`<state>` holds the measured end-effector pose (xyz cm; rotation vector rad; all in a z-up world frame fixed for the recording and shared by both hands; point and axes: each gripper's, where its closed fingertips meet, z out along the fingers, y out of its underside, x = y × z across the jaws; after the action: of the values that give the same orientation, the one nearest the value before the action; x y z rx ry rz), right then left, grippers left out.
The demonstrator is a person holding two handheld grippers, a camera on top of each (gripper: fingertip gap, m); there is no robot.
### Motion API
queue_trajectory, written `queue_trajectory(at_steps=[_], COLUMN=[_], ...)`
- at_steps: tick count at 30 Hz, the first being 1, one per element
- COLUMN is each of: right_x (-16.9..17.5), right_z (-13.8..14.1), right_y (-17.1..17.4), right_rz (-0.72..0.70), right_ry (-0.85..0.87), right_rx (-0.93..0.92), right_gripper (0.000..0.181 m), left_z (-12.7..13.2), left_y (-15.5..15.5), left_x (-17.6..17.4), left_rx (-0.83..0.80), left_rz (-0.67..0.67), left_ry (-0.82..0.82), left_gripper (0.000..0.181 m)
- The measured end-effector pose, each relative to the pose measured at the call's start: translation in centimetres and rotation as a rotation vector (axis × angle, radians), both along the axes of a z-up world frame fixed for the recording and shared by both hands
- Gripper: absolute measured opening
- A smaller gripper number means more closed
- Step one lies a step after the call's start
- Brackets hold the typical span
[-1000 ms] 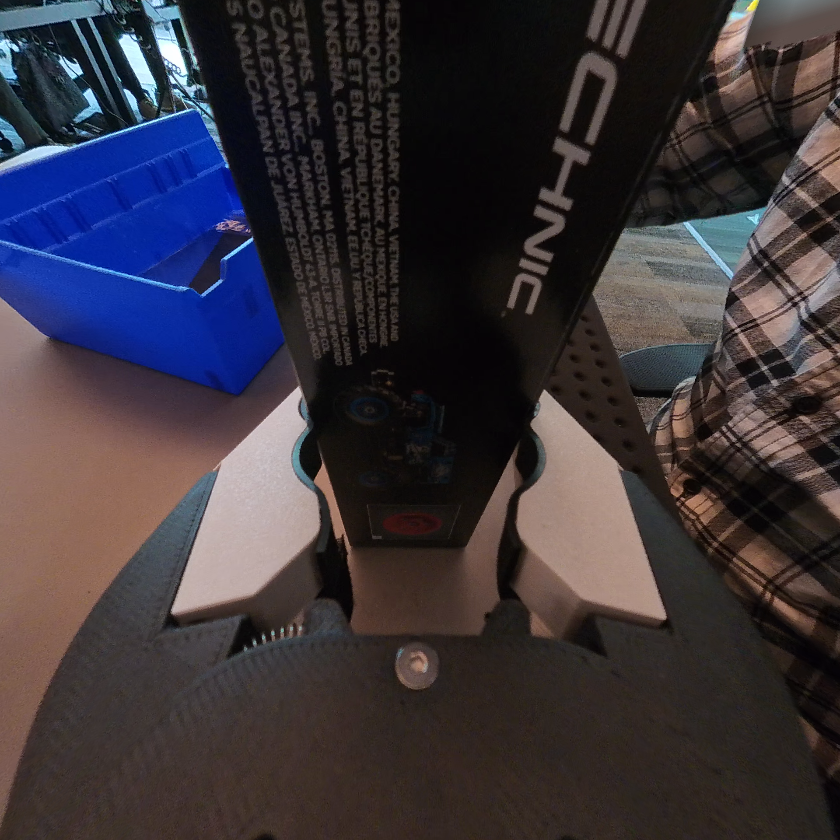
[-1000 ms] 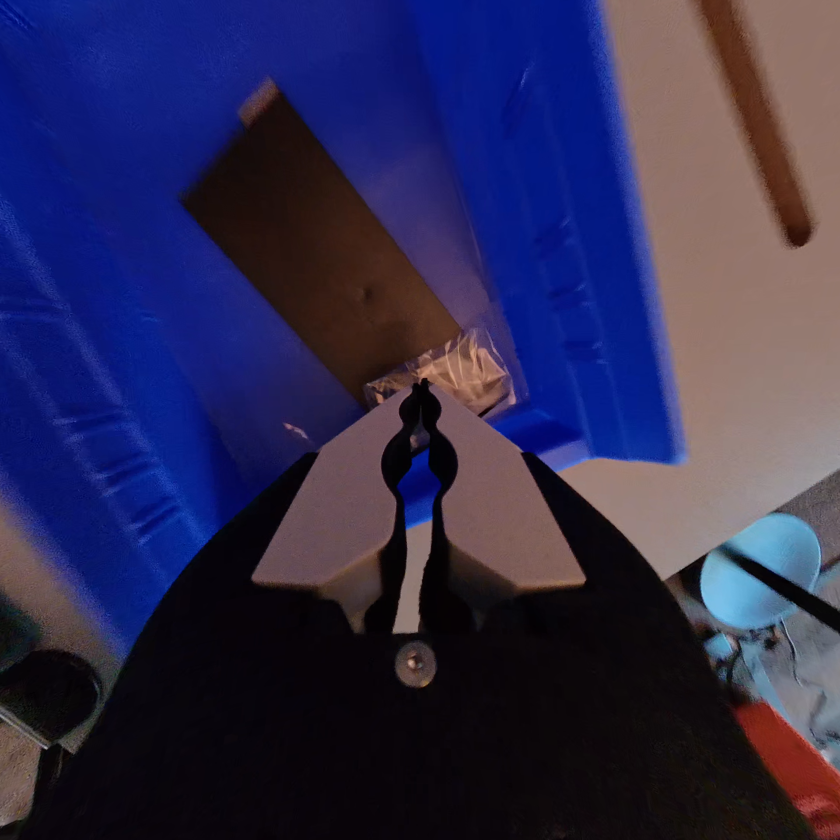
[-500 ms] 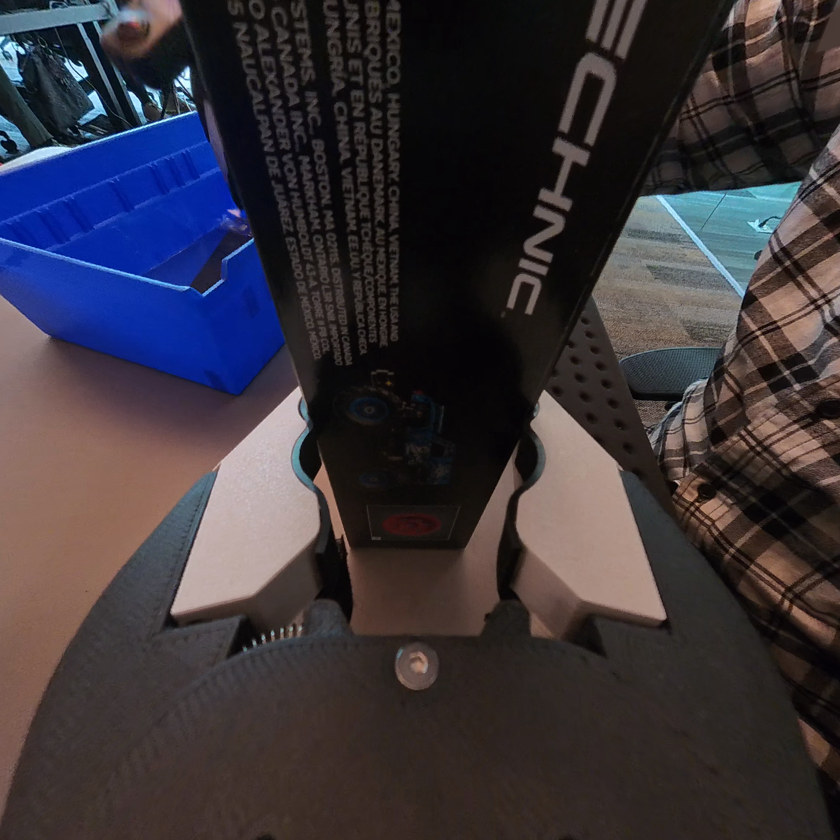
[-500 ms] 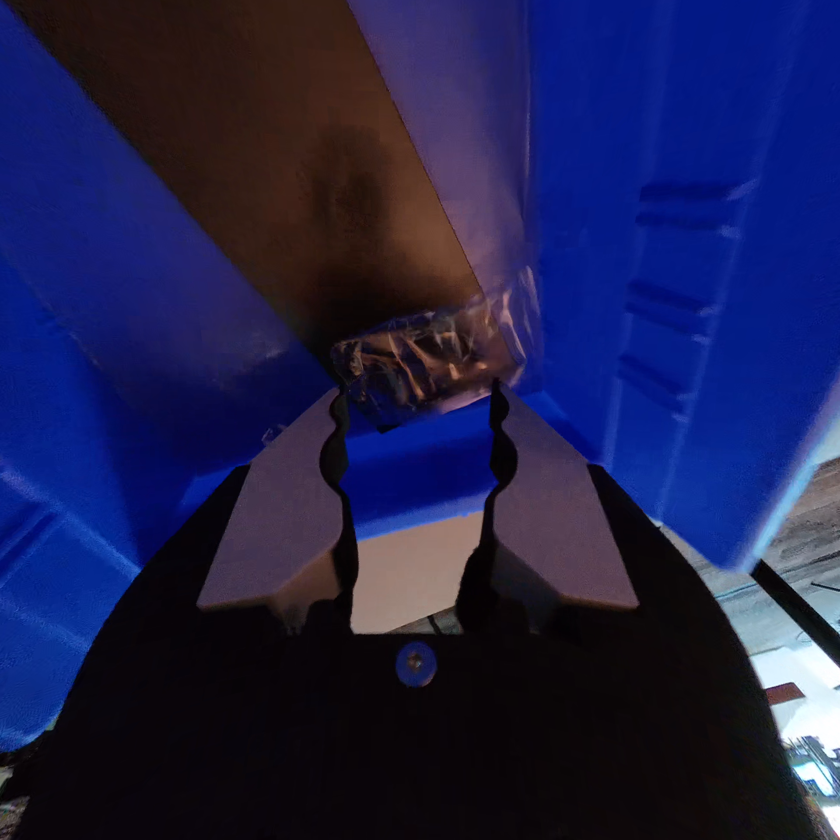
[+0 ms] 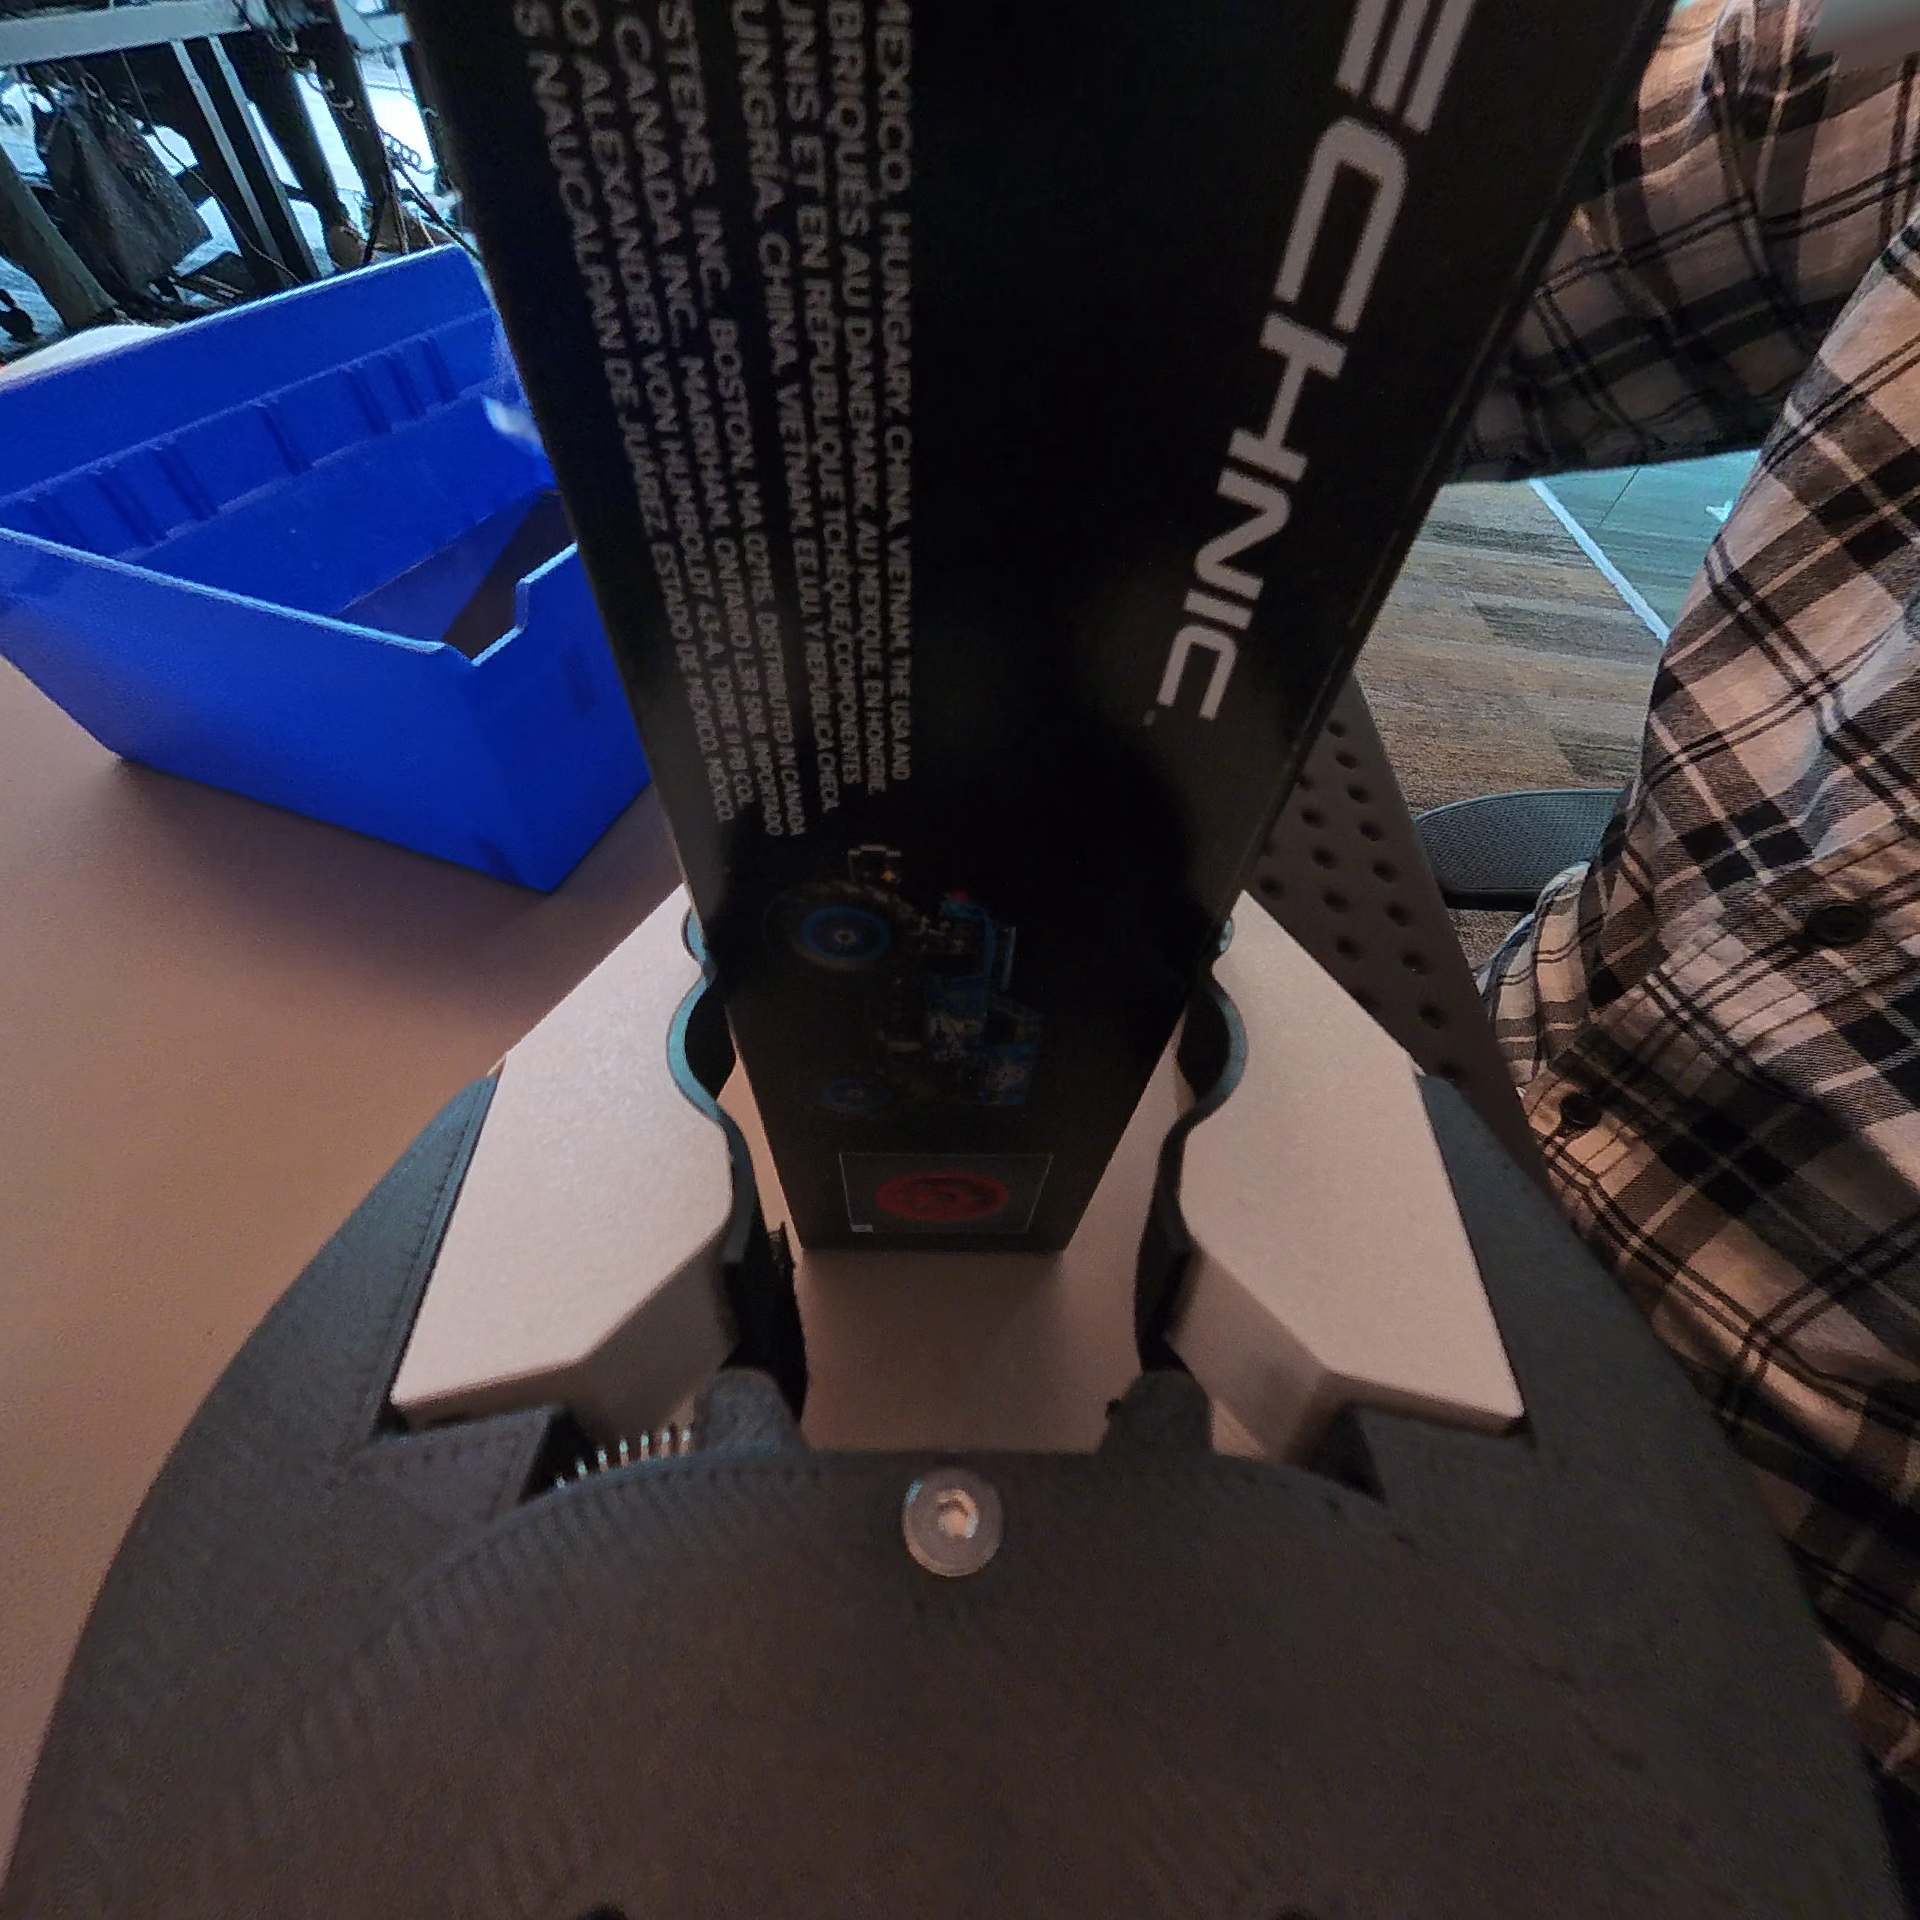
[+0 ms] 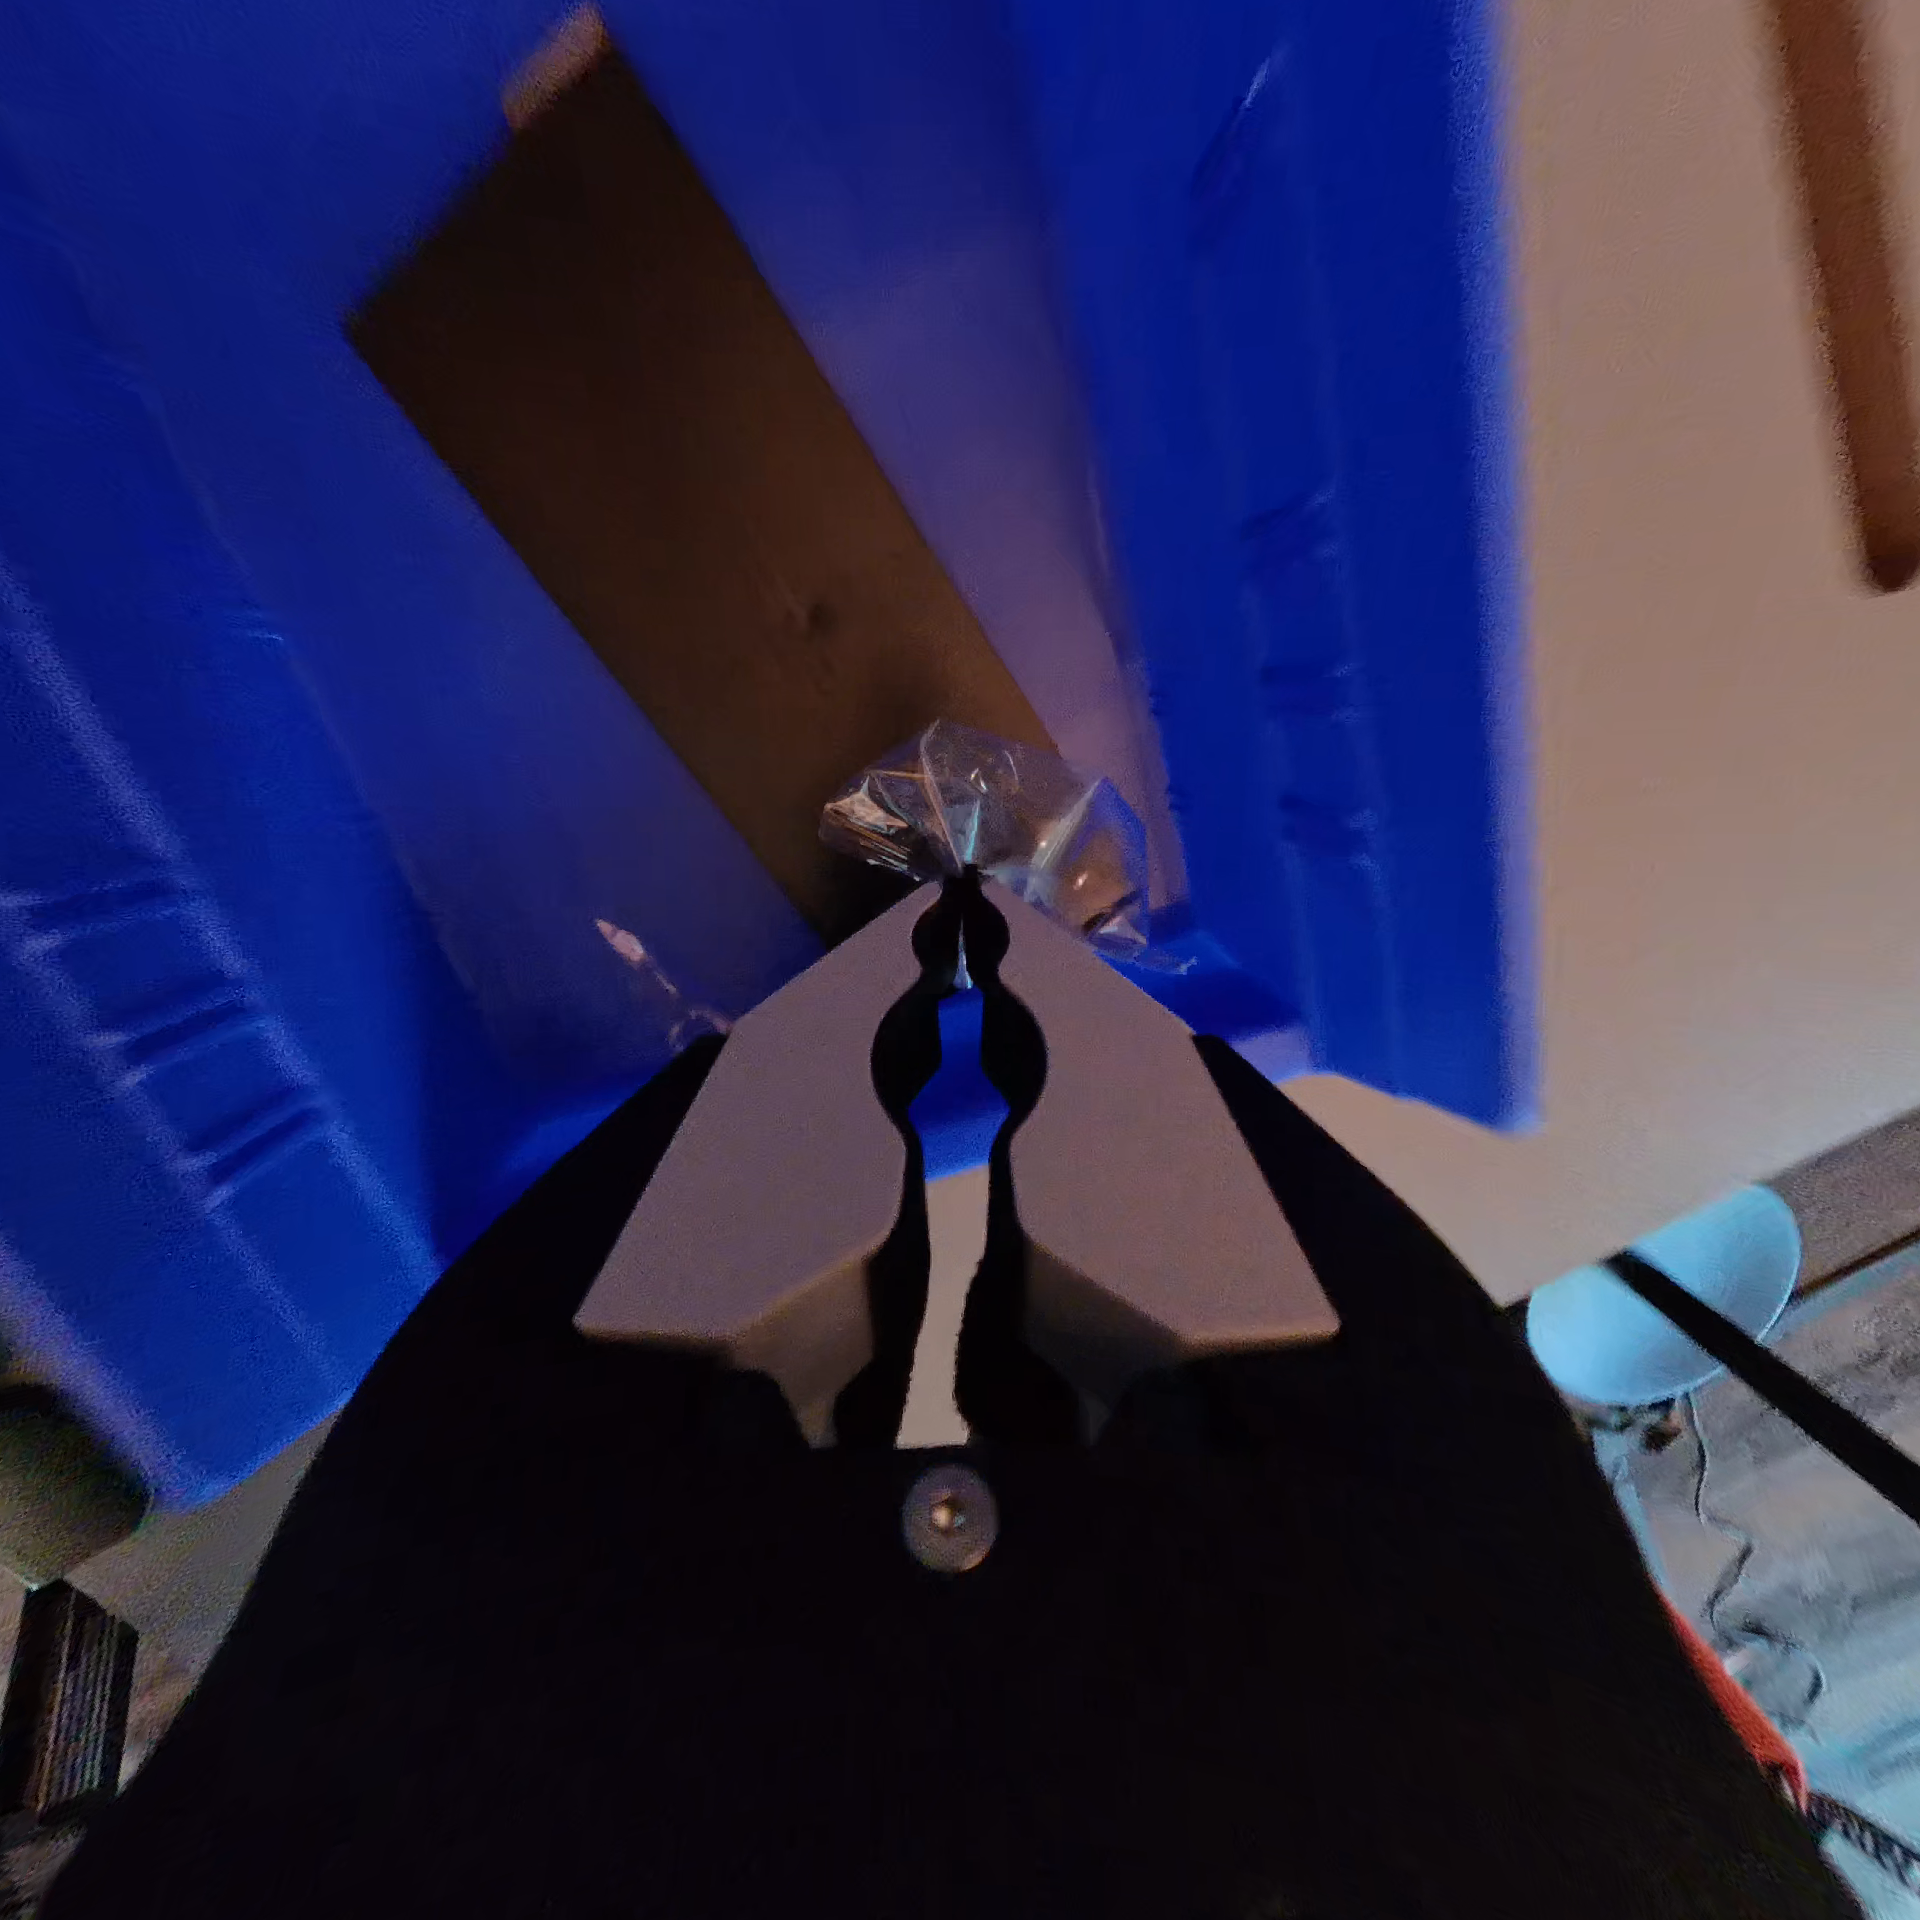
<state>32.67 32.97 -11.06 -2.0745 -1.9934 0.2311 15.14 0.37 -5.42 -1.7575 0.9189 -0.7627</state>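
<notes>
Pale tabletop (image 5: 208, 1039) carries a blue bin (image 5: 312, 665), and above its brown floor (image 6: 665, 499) a small clear bag (image 6: 987, 821) hangs crumpled from the right gripper (image 6: 966, 883), whose jaws are pinched together on a fold of the film at their very tips. What the bag contains cannot be made out. It looks light, limp and slick, so a pinch on gathered film near the bag's edge seems the surest hold, and a thin one likely to slip. Beside the bin, the left gripper (image 5: 956, 966) is clamped across the narrow end of a tall black printed box (image 5: 987, 520), which stands upright between its jaws; the box looks stiff and light. At right sits a person in a plaid shirt (image 5: 1714, 831), with carpeted floor (image 5: 1507, 623) beyond.
</notes>
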Motion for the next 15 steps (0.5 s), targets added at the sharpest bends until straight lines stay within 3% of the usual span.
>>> queue_trajectory(at_steps=[5, 9, 12, 15], right_x=[-1.0, -2.6, -4.2, -6.5], right_z=[12.3, 22.7, 26.4, 27.5], right_y=[-3.5, -12.8, -20.4, -26.4], right_rz=[0.053, 0.280, 0.481, 0.644], right_ry=[0.356, 0.621, 0.665, 0.654], right_rx=[0.120, 0.177, 0.210, 0.223], right_gripper=[0.000, 0.000, 0.000, 0.000], left_z=[0.0, 0.0, 0.0, 0.0], left_y=[0.3, 0.7, 1.1, 1.2], left_x=[-0.2, -0.2, 0.0, 0.1], left_rx=[0.010, 0.020, 0.027, 0.031], left_rz=[0.014, 0.036, 0.045, 0.049], left_ry=[0.007, 0.013, 0.015, 0.015], left_gripper=[0.086, 0.086, 0.086, 0.086])
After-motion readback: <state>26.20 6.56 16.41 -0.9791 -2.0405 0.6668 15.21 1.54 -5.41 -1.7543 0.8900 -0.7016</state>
